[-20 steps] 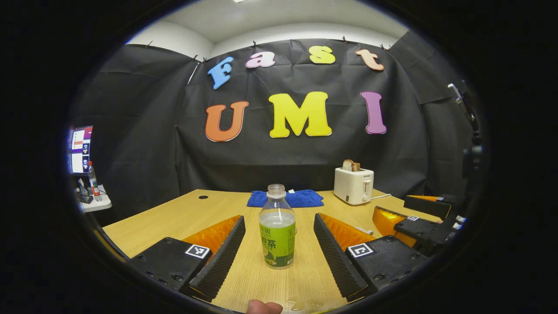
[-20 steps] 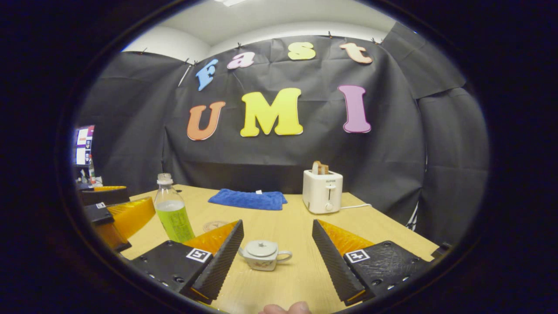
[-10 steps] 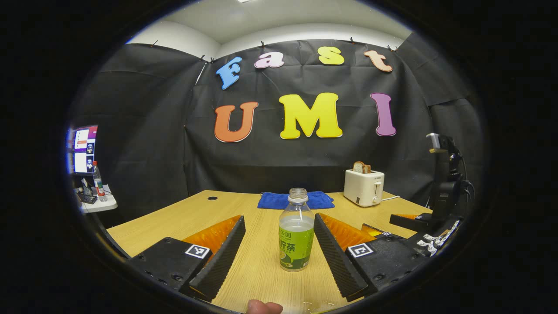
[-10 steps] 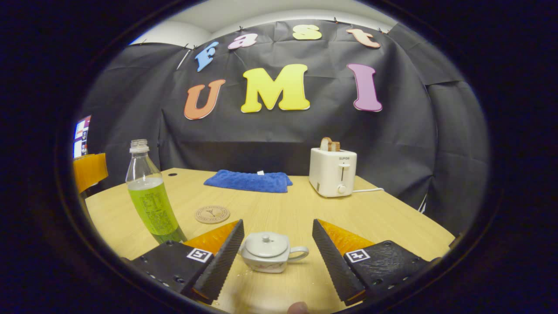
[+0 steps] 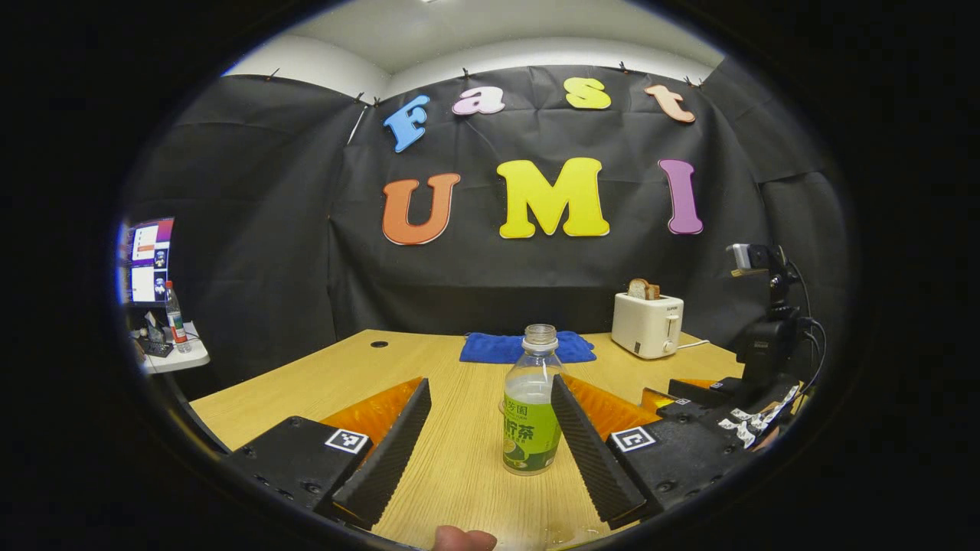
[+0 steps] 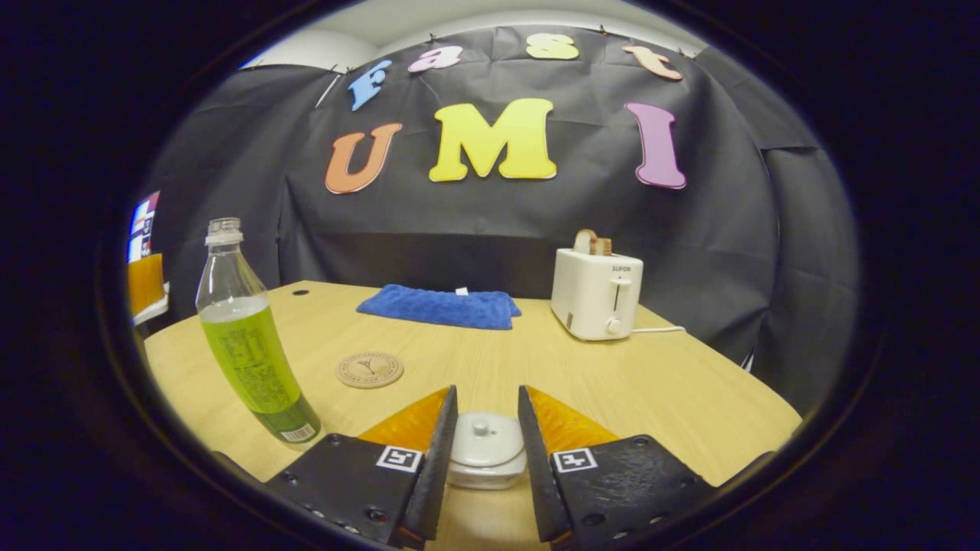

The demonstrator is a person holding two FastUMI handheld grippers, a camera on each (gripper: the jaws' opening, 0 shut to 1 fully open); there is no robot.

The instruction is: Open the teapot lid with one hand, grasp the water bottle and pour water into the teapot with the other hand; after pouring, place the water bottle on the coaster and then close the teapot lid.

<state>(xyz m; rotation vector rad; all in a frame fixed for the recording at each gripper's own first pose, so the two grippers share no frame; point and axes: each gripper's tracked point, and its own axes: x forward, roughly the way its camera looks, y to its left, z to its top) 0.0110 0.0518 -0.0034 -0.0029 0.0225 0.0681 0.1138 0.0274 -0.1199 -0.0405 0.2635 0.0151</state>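
A clear bottle (image 5: 530,405) with a green label and no cap stands upright on the wooden table (image 5: 337,383). My left gripper (image 5: 490,383) is open around it, and the bottle sits close to the right-hand finger. In the right gripper view the same bottle (image 6: 249,352) stands at the left. The small white teapot (image 6: 486,455), lid on, lies between the fingers of my right gripper (image 6: 486,392). Those fingers are drawn close together on either side of the lid's knob, with a gap on each side, and they hide the spout and handle. A round coaster (image 6: 370,369) lies behind the teapot.
A white toaster (image 6: 597,295) with bread in it stands at the back right, and a folded blue cloth (image 6: 438,306) lies at the back middle. In the left gripper view, a camera mount (image 5: 766,337) rises above the other gripper at the right. A side shelf (image 5: 164,356) stands at the left.
My right gripper has come down and forward over the teapot, and its fingers have narrowed from wide apart. In the left gripper view the bottle has drifted from the middle toward the right-hand finger.
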